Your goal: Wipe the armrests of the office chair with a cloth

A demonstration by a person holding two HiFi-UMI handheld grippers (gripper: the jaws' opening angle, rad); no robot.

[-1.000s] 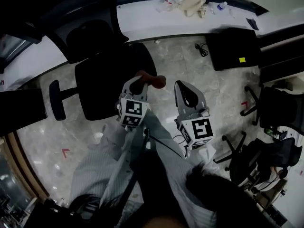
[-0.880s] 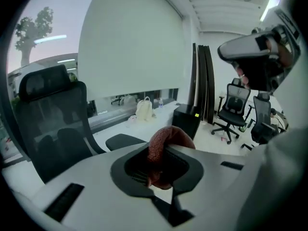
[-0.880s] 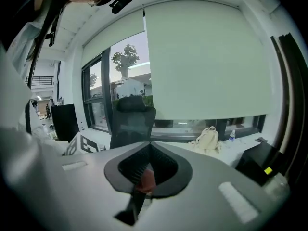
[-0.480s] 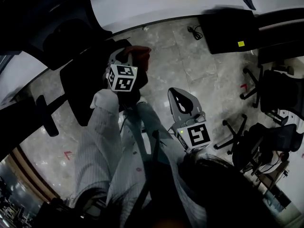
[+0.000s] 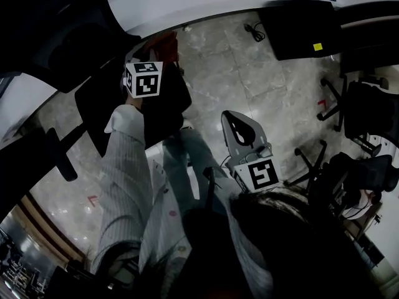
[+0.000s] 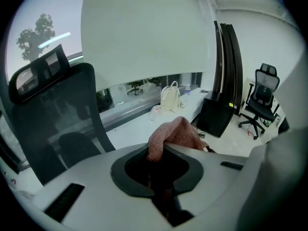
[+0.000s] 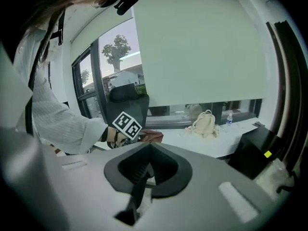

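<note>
The cloth is pink, the chair black.

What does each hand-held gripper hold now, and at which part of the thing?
The left hand-held gripper is shut on the pink cloth, pinching a bunched part; the rest spills forward. The right hand-held gripper is shut and empty.

Your left arm is stretched out ahead, and the left gripper at its end tilts downward, jaws clamped on the cloth. Your right gripper hangs closer to your body, also angled downward, its jaws pressed together with nothing between them.
</note>
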